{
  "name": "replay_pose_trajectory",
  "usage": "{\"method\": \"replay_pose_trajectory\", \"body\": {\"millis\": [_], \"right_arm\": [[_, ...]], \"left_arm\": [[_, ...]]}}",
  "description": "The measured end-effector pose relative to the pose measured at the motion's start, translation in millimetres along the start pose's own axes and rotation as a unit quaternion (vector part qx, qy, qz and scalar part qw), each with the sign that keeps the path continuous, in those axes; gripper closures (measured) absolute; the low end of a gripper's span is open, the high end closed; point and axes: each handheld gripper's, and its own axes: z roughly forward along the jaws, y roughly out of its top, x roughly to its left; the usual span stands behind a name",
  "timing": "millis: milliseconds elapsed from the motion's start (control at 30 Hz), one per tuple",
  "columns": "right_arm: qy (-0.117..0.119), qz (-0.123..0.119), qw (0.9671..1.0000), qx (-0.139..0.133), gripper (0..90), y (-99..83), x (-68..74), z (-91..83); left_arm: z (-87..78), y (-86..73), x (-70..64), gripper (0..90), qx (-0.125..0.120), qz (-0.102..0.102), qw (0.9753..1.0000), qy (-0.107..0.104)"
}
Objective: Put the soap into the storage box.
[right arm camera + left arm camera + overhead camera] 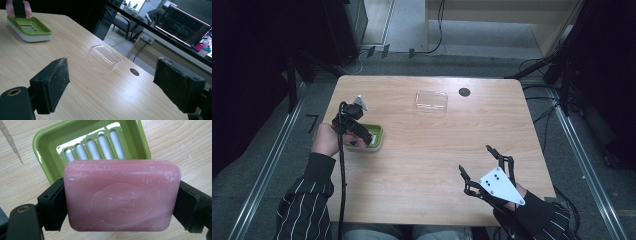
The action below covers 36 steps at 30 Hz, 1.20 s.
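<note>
The left gripper (362, 134) is held over the table's left side, its jaws closed on a load. The right gripper (476, 161) is kept near the front edge, its jaws spread wide.

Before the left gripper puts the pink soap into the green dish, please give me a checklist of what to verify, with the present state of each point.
1. Grip: left gripper shut on the pink soap bar, a jaw on each end: ok.
2. Green soap dish has nothing on its slotted tray: ok.
3. Soap lined up over the dish: it covers only the dish's near edge: not ok.
4. Right gripper open, away from the dish: ok.
5. Clear plastic lid lies apart from the dish: ok.
6. Height of soap above the tray: cannot tell.
</note>
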Motion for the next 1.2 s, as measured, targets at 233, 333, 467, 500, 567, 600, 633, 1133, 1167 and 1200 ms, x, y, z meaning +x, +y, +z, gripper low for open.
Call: {"method": "replay_pose_trajectory", "body": {"millis": [233,333,467,500,567,600,633,1133,1167,1200], "right_arm": [[0.000,-0.002,1.0000,0.001,13.2,0.0,0.2,-0.2],[0.001,-0.003,1.0000,0.001,13.2,-0.1,0.4,-0.4],[0.002,-0.007,1.0000,0.003,13.2,-0.1,0.7,-0.2],[0.002,-0.008,1.0000,0.004,13.2,-0.2,0.8,-0.2],[0.002,-0.008,1.0000,0.004,13.2,-0.3,0.9,-0.4],[0.002,-0.007,1.0000,0.004,13.2,-0.3,0.9,-0.5],[0.002,-0.006,1.0000,0.005,13.2,-0.4,0.8,-0.6],[-0.009,-0.004,0.9999,0.008,13.2,-2.9,-2.2,-5.7],[-0.009,-0.004,0.9999,0.008,13.2,-3.1,-2.6,-6.2],[-0.010,-0.003,0.9999,0.009,13.2,-3.2,-2.7,-6.6]], "left_arm": [[2.4,2.1,1.2,13.9,-0.006,-0.013,0.9999,0.006],[2.9,3.3,1.9,13.8,-0.005,-0.016,0.9998,0.008],[5.0,4.8,4.3,13.9,-0.005,-0.024,0.9997,0.009],[5.8,5.5,5.0,13.9,-0.004,-0.027,0.9996,0.012],[8.5,6.7,5.6,13.9,-0.004,-0.032,0.9994,0.014],[9.5,7.4,5.9,13.9,-0.003,-0.034,0.9993,0.013],[11.0,8.3,6.2,13.9,-0.003,-0.034,0.9993,0.012],[23.1,18.5,8.2,13.9,-0.008,-0.051,0.9986,0.013],[23.7,19.2,8.4,13.9,-0.010,-0.052,0.9986,0.009],[24.5,19.9,8.6,13.9,-0.009,-0.050,0.9987,0.007]]}}
